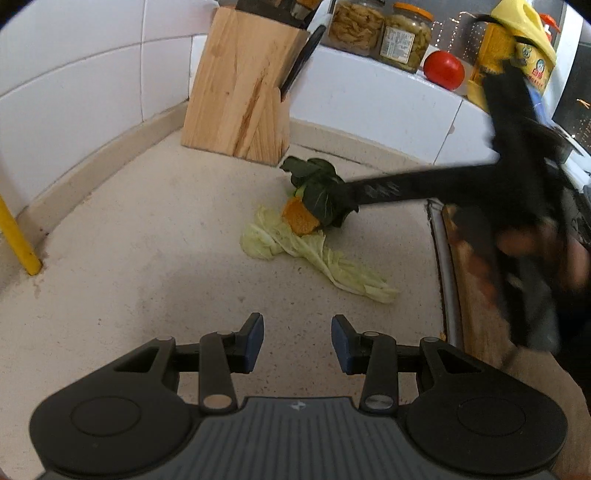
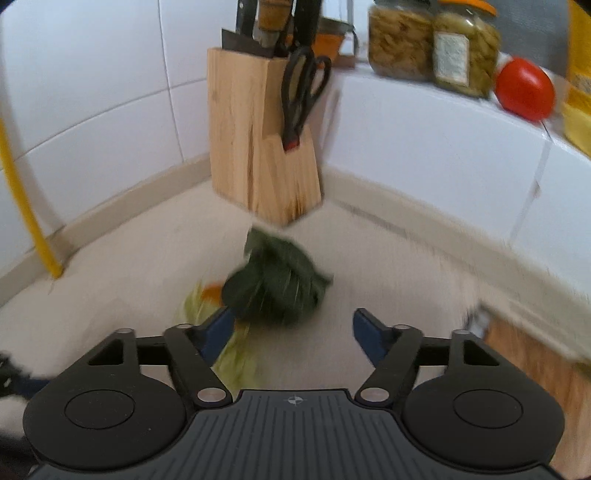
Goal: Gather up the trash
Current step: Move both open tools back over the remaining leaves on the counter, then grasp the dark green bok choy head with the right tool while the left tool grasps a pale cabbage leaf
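A heap of vegetable scraps lies on the speckled counter near the corner: a dark green leaf point(image 1: 317, 192), an orange peel piece point(image 1: 299, 219) and a long pale cabbage leaf point(image 1: 314, 258). My left gripper point(image 1: 297, 341) hangs open and empty, short of the heap. My right gripper point(image 2: 293, 328) stands wide open just over the dark green leaf point(image 2: 277, 288), with the pale leaf point(image 2: 236, 362) under its left finger. Seen from the left wrist, one of its fingers point(image 1: 388, 190) reaches the dark leaf, blurred. The pads press on nothing.
A wooden knife block point(image 1: 240, 92) with scissors point(image 2: 303, 92) stands in the corner behind the heap. On the tiled ledge are two jars point(image 1: 380, 29), a tomato point(image 1: 443, 70) and a yellow bottle point(image 1: 513, 48). A wooden board point(image 1: 469, 295) lies right; a yellow pipe point(image 1: 18, 240) rises left.
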